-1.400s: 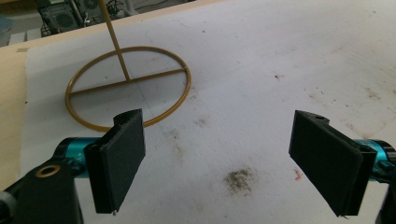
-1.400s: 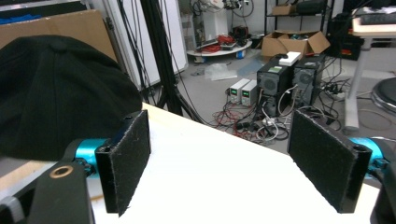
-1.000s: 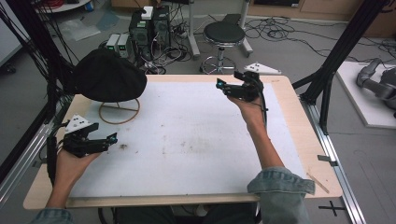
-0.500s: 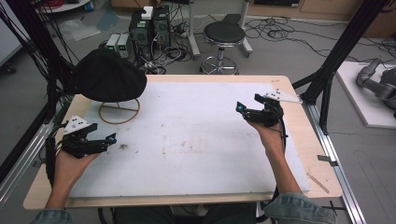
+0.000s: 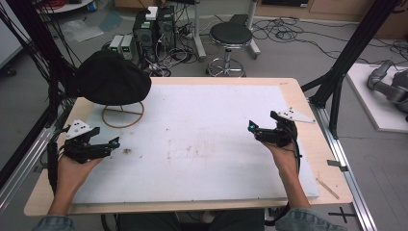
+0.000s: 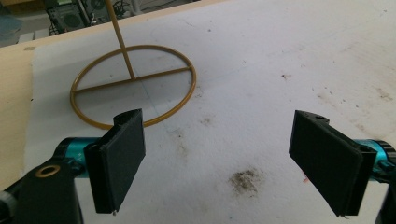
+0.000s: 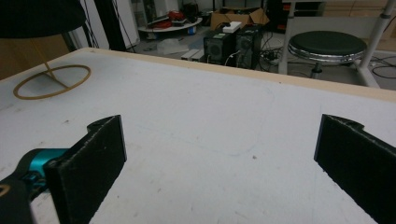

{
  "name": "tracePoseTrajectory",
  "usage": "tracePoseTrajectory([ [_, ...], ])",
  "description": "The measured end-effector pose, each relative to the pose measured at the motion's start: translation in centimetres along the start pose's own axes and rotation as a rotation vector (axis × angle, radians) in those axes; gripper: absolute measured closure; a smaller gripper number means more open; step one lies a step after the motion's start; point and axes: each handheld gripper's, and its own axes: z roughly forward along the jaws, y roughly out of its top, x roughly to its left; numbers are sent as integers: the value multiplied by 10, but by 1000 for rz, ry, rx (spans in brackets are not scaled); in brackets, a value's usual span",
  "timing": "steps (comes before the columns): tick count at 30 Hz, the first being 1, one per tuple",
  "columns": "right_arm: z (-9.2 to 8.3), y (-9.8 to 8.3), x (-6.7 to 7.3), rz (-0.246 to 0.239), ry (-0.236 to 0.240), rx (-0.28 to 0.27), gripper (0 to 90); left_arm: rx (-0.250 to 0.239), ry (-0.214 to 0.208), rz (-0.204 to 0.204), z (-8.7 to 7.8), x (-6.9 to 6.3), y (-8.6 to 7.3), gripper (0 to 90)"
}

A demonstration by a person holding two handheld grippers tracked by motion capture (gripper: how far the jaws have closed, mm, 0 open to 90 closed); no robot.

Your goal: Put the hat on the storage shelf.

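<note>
A black hat (image 5: pixel 111 82) rests on a thin gold stand whose ring base (image 5: pixel 122 114) lies on the white mat (image 5: pixel 202 144) at the far left. My left gripper (image 5: pixel 114 143) sits low over the mat's left side, a little nearer than the ring, open and empty. In the left gripper view the ring base (image 6: pixel 133 86) lies beyond the spread jaws (image 6: pixel 229 163). My right gripper (image 5: pixel 252 129) hovers over the mat's right side, pointing left. Its jaws have just been opening and stand wide (image 7: pixel 233 158) with nothing between them. The hat (image 7: pixel 39 16) and ring (image 7: pixel 51 81) are far off at upper left.
The mat covers a wooden table (image 5: pixel 308 103) with a bare strip on the right, where a small stick (image 5: pixel 327 187) lies. Black frame posts (image 5: pixel 346 57) rise at both back corners. Behind the table stand a stool (image 5: pixel 231 36) and computer boxes (image 5: pixel 154 24) among cables.
My right hand has come from the table's far middle-right toward the person and to the right, sinking closer to the mat. The left hand has stayed put.
</note>
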Motion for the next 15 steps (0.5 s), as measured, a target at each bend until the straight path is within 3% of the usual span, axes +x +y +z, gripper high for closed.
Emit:
tracePoseTrajectory([
  [7, -7, -22, -9, 60, -17, 10, 19, -10, 5, 5, 0, 1, 0, 188],
  [13, -13, -23, -13, 90, -15, -13, 19, -11, 2, 4, 0, 1, 0, 188],
  [15, -13, -23, -13, 80, -12, -13, 19, -10, 0, 8, 2, 0, 0, 188],
])
